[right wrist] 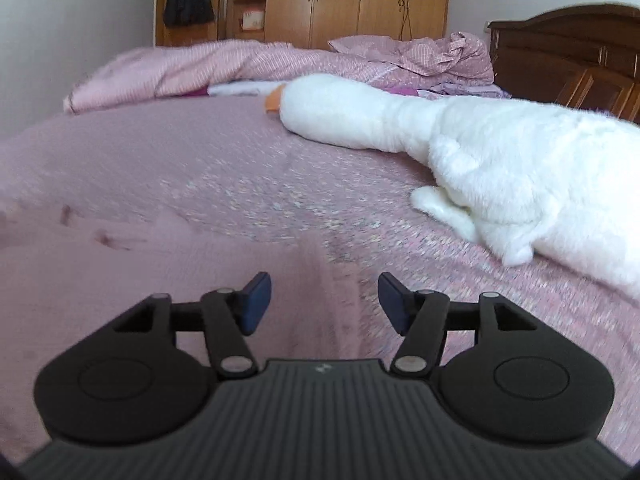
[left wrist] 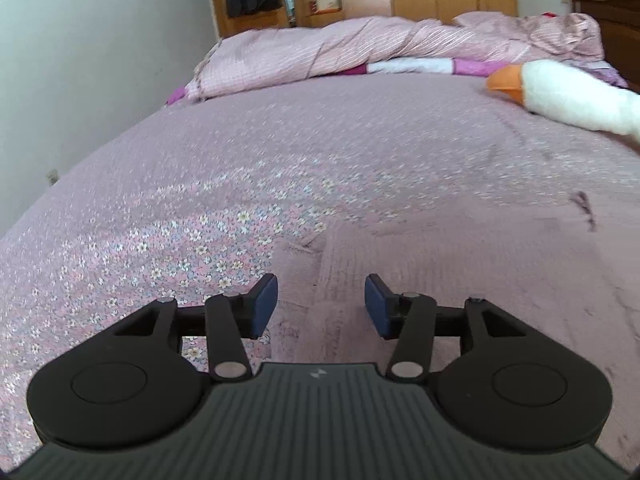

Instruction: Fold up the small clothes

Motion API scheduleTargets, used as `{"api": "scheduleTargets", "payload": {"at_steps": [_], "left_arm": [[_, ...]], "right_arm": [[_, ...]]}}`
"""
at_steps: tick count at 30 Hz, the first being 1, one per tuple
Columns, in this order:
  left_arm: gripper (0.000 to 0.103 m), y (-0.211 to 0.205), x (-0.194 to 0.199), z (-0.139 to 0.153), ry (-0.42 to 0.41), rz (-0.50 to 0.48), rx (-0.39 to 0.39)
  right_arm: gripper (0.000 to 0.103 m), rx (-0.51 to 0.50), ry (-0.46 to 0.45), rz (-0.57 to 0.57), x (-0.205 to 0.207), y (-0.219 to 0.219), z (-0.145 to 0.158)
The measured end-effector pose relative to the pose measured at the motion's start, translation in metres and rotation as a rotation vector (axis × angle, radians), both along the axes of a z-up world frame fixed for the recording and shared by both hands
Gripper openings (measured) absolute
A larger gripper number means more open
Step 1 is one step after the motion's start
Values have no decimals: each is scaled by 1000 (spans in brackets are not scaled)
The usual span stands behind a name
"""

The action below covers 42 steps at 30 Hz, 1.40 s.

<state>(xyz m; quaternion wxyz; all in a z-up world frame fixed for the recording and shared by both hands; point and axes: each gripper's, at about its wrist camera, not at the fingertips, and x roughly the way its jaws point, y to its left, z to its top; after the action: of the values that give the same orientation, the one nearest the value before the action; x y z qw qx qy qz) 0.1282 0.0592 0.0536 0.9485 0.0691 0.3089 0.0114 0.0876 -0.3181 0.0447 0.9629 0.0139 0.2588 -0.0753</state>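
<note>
A dusty-pink knitted garment (left wrist: 460, 256) lies flat on the flowered bedspread (left wrist: 200, 208). In the left wrist view its left edge runs up between the blue pads, and my left gripper (left wrist: 321, 306) hovers open over that edge. In the right wrist view the same pink garment (right wrist: 140, 264) fills the lower left, its right edge passing between the fingers. My right gripper (right wrist: 325, 302) is open just above that edge. Nothing is held in either gripper. Both views are blurred by motion.
A big white plush goose (right wrist: 500, 160) with an orange beak (left wrist: 506, 84) lies along the right of the bed. A rumpled pink quilt (left wrist: 340, 48) lies across the far side. Behind stand a wooden wardrobe (right wrist: 360, 0) and a dark headboard (right wrist: 572, 56). A wall is at left.
</note>
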Motion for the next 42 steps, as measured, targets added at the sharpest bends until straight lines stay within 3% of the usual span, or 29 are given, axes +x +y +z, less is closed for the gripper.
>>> {"api": "scheduleTargets", "payload": {"at_steps": [7,9,11,13,15,18,25,27,34,37,42], "left_arm": [[57,11,17,-1,48,-7,-106],[57,15,33,-7,104,-14,-158],[54,19,47,-14,150,-17,-213],[26,18,50,-12,132,-41,-211],[9,13,44,-6,74,-67,-167],[9,2,39,-9,14,-30,-37],[10,-14,45,-24,23,-30,112],[13,-11,40,-20,34,-30,94],[46,5,5,7,62,-6,-51],[55,10,-17,18,70,-13,-103],[60,9,-51,30,104,11,-149]], "right_arm": [[61,87,11,52,-26,17,-12],[61,89,42,42,-25,18,-25],[63,100,10,26,-29,18,-34],[63,108,1,17,-31,18,-36],[64,112,-1,16,-31,18,-36],[66,109,-2,19,-30,18,-38],[67,120,4,11,-30,18,-37],[67,132,12,2,-30,17,-35],[67,242,-18,-34,-56,11,-21],[68,296,-39,-50,-72,6,-18],[71,374,-55,-84,-89,-5,-18]]}}
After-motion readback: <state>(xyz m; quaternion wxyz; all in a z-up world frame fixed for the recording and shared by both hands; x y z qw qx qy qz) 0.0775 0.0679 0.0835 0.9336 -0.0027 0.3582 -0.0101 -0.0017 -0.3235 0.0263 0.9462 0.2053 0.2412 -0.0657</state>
